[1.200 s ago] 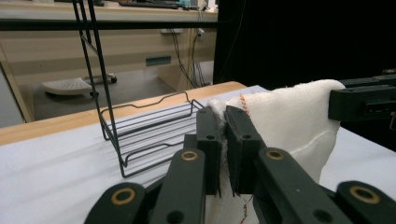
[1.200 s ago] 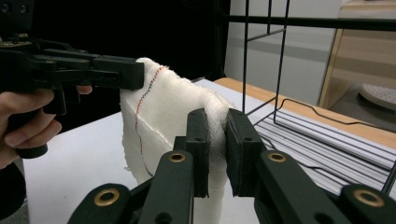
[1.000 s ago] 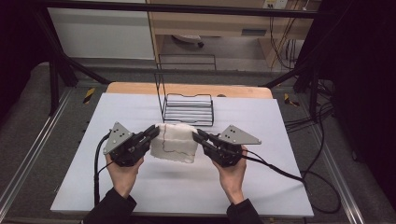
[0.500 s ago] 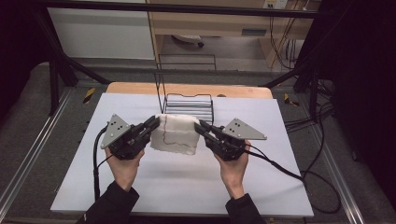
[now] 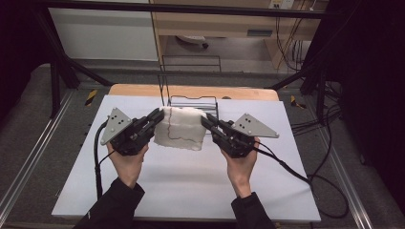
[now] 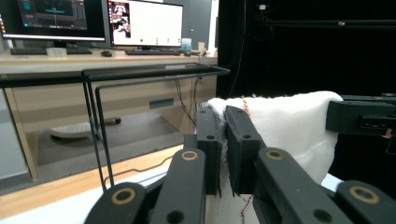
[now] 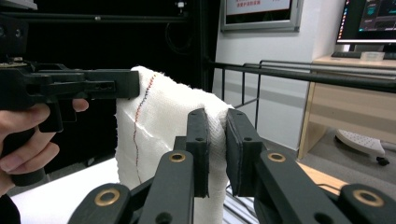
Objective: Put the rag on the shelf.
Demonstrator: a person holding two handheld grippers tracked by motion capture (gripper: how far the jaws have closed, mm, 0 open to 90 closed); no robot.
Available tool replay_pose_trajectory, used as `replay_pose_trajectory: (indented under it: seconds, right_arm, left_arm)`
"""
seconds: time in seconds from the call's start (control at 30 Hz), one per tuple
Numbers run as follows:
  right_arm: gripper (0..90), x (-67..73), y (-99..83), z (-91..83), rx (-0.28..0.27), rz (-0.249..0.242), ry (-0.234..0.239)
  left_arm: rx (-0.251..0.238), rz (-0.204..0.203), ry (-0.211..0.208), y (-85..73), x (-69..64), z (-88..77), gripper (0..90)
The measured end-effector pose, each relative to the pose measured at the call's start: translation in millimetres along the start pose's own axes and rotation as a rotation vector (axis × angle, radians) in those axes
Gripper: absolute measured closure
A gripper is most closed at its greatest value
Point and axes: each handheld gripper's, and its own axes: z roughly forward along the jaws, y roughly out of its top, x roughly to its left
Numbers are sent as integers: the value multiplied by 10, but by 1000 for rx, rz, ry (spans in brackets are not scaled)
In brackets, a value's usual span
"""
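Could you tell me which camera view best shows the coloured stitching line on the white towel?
The high view: the towel hangs spread, showing the stitching across its face. The right gripper view shows a long stretch down the cloth; the left gripper view shows just short bits.

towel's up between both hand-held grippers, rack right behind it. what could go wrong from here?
1. Each hand-held gripper, left and right, pinches only a top corner of the white towel, so a corner could slip out.
2. The towel's lower edge hangs close to the wire rack and may snag its black bars.
3. The towel sags between the grips; uneven lifting might bunch it.
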Motion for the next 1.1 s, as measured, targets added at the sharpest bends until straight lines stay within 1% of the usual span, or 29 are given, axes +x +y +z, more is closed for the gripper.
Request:
replay_pose_trajectory:
  seconds: [0.07,0.13,0.17,0.27,0.3,0.37,0.4,0.5,0.53,0.57,0.63,0.67,0.87,0.9,0.97,1.0,1.1]
  right_arm:
    - [809,-5,21,-2,-2,-2,-5]
    - [809,-26,81,-6,-14,-9,-12]
    - [809,-26,81,-6,-14,-9,-12]
    - [809,-45,136,-6,-22,-16,-19]
    - [809,-61,169,-4,-27,-18,-23]
    - [809,-70,183,-3,-30,-17,-24]
    - [809,-86,214,1,-34,-22,-28]
    - [810,-97,245,10,-37,-30,-32]
    - [810,-100,262,14,-37,-31,-33]
    - [810,-109,295,21,-41,-40,-37]
    - [810,-113,312,26,-43,-40,-37]
    - [810,-121,329,32,-45,-46,-39]
    - [810,-158,427,54,-59,-50,-42]
    - [810,-161,447,57,-61,-52,-44]
    - [810,-170,487,66,-66,-56,-48]
    - [810,-178,506,72,-69,-58,-51]
    - [810,-198,557,88,-80,-57,-57]
  left_arm:
    - [-5,10,1,42,-12,15,843]
    - [-16,15,3,79,-23,33,843]
    - [-20,13,3,96,-25,43,843]
    - [-25,22,4,145,-27,67,843]
    - [-28,19,4,159,-34,76,843]
    - [-32,28,3,185,-33,86,843]
    - [-37,23,2,196,-35,94,843]
    - [-45,27,6,227,-32,110,843]
    - [-51,20,6,238,-32,120,843]
    - [-49,27,5,251,-24,123,843]
    - [-60,21,6,278,-22,139,843]
    - [-61,25,8,294,-19,143,843]
    - [-81,31,12,406,-6,183,843]
    - [-86,34,19,422,-3,190,843]
    - [-90,25,13,449,3,214,843]
    - [-96,29,20,463,7,223,843]
    - [-105,23,22,500,16,252,843]
